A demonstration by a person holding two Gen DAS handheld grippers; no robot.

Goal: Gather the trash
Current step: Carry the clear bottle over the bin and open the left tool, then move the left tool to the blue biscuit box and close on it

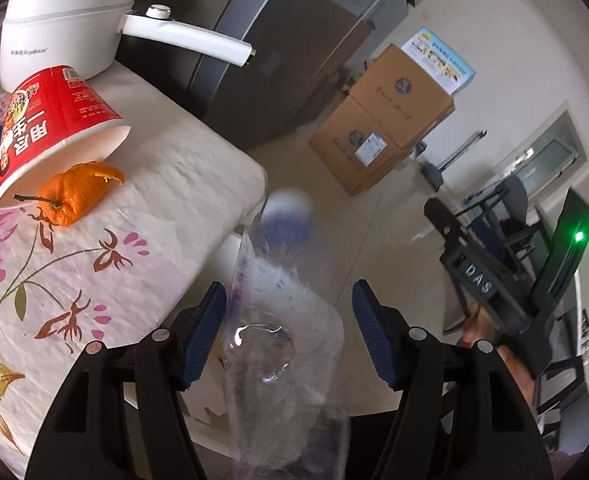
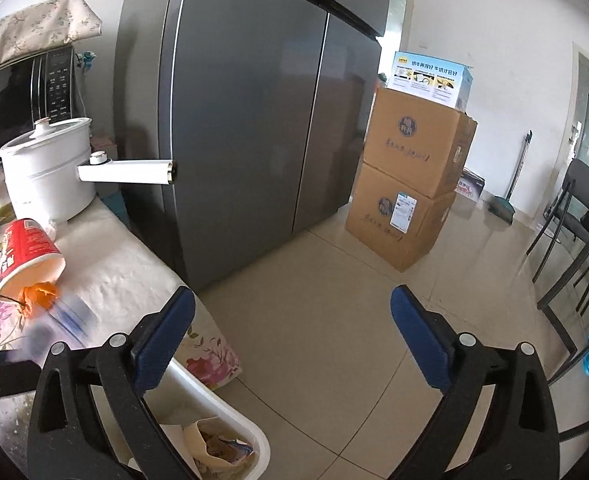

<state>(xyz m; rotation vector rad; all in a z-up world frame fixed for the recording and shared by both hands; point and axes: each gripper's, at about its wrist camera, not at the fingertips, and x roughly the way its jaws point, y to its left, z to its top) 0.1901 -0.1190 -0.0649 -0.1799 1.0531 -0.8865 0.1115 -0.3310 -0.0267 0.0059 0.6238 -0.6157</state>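
Bottle (image 1: pixel 282 320) is hanging between the left gripper's (image 1: pixel 290 320) spread pads beside the table (image 1: pixel 166 216), seemingly unpinched, so centring it over the bin (image 2: pixel 230 420) matters, while the right gripper (image 2: pixel 292 340) is gaping empty.

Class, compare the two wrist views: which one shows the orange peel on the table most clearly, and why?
The left wrist view. There the orange peel lies sharp and unobstructed on the floral tablecloth, at the mouth of the tipped red noodle cup, stem visible. In the right wrist view it is small, near the edge, and partly smeared by motion blur.
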